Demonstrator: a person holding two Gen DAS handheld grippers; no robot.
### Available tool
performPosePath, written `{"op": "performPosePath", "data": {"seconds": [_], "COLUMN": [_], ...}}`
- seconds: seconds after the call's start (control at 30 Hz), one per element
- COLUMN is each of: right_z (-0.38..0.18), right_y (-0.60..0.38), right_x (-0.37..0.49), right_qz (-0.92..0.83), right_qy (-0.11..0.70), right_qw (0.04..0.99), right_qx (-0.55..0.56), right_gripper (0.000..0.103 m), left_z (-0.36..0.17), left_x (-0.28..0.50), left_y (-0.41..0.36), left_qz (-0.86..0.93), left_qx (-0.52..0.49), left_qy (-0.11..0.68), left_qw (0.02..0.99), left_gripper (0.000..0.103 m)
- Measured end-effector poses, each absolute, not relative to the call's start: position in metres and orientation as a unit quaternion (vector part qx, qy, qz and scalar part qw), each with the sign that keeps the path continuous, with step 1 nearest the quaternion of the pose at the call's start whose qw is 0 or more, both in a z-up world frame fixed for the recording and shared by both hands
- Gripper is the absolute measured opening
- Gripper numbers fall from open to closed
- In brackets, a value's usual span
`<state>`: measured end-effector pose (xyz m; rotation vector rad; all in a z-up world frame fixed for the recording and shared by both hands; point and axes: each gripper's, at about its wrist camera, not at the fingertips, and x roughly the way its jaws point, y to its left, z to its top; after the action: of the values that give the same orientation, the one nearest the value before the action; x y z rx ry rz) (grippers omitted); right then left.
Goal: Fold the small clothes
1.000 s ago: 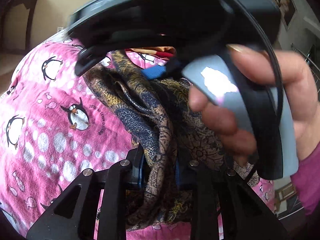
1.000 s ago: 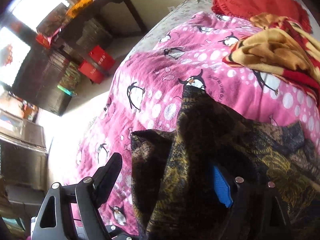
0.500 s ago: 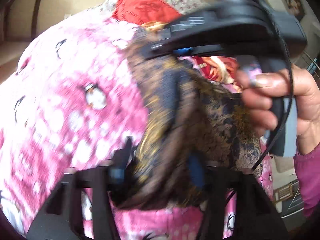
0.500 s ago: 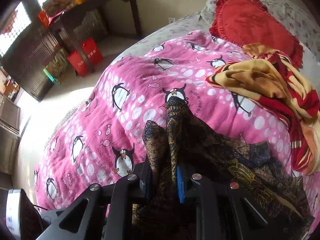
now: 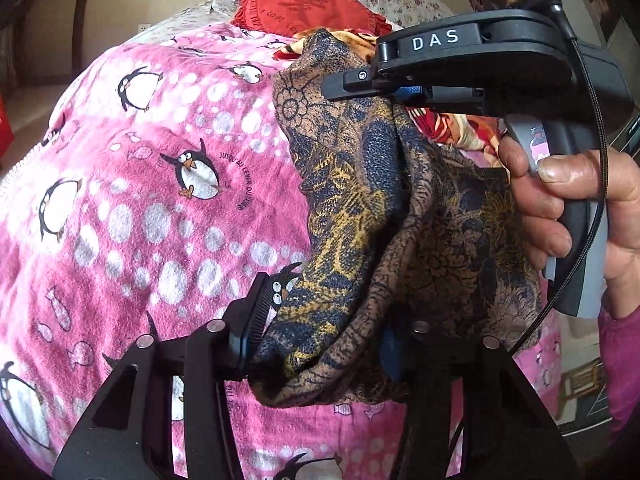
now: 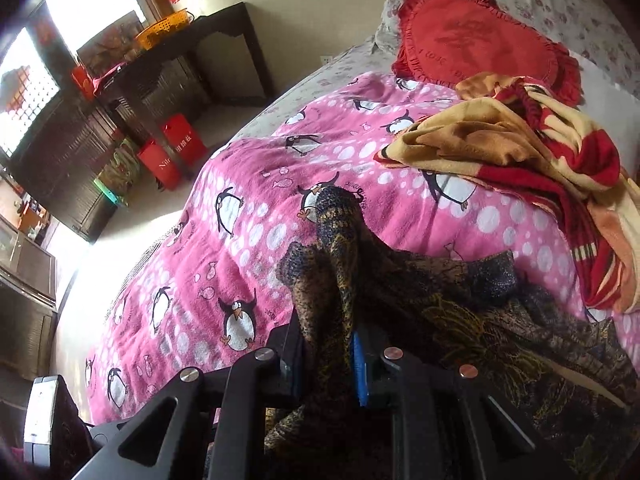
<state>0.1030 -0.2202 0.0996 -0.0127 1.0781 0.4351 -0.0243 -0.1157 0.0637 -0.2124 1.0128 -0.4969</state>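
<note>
Two hand-held grippers pinch my brown patterned garment (image 5: 360, 200), lifted above the pink penguin blanket (image 5: 140, 180): left hand-held gripper (image 5: 320, 344) low, right hand-held gripper (image 5: 384, 92) ahead of it. Mid-fold, I judge; next, lay it flat below.

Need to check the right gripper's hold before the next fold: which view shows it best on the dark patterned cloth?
The left wrist view: it shows the whole right gripper side-on, pinching the dark patterned cloth. The right wrist view shows only fabric bunched between its own fingers.
</note>
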Motion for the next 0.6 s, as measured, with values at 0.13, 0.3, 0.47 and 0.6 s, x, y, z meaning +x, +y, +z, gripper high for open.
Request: {"op": "performPosePath", "data": {"seconds": [0.13,0.3,0.47,0.6], "right_z": [0.101,0.111,0.12,0.13], "right_y": [-0.23,-0.244,-0.263,-0.286], "right_x": [0.099,0.088,0.078,0.067], "right_qz": [0.193,0.186,0.177,0.164], "right_qy": [0.508,0.497,0.486,0.469], "right_qw": [0.839,0.848,0.856,0.868], "right_qx": [-0.002,0.004,0.009,0.015], "right_gripper": [0.018,0.018,0.018,0.012], "left_z": [0.073,0.081,0.088,0.096], "left_x": [-0.028,-0.033,-0.037,-0.039], "left_y": [-0.124,-0.137,-0.146,-0.159], "left_qz": [-0.227,-0.233,-0.243,-0.261], "left_qx": [-0.072,-0.05,-0.04,-0.035], "left_qy": [0.476,0.471,0.469,0.463], "left_qw": [0.846,0.849,0.848,0.846], "left_gripper": [0.035,0.024,0.018,0.015]}}
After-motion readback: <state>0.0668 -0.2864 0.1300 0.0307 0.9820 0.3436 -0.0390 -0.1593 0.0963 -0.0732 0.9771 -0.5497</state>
